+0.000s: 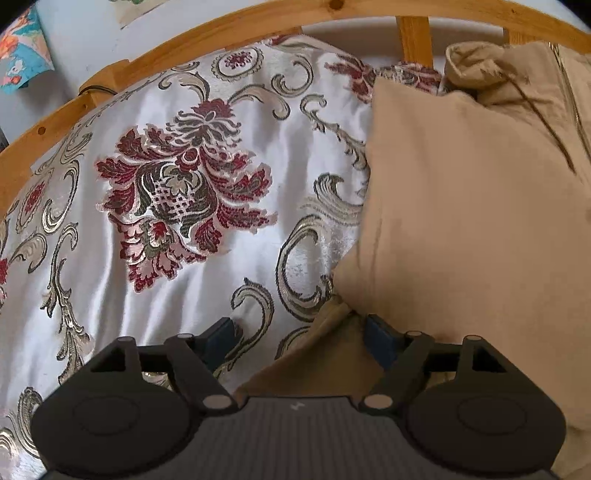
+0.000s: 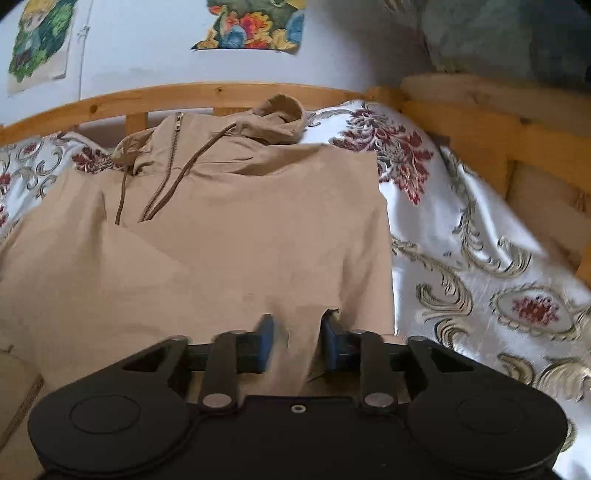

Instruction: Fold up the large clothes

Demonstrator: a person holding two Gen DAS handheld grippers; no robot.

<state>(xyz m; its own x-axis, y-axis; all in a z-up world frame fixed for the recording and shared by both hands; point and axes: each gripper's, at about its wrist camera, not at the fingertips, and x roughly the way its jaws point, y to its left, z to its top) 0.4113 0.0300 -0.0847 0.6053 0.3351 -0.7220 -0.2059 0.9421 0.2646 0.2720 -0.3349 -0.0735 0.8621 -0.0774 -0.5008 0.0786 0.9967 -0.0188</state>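
A tan hooded jacket (image 2: 229,236) with a front zipper lies on the bed, sides folded in, hood toward the headboard. It also shows in the left wrist view (image 1: 461,206) at the right. My left gripper (image 1: 301,343) is open, its jaws wide apart, with the jacket's lower left edge lying between them. My right gripper (image 2: 297,341) has its jaws partly closed around a fold of the jacket's lower hem, which rises between the blue pads (image 2: 266,343). Whether they pinch the cloth firmly is unclear.
A white satin bedspread (image 1: 166,206) with red floral patterns covers the bed. A wooden bed frame (image 2: 221,92) runs along the far side and the right (image 2: 517,147). Colourful pictures (image 2: 255,26) hang on the wall behind.
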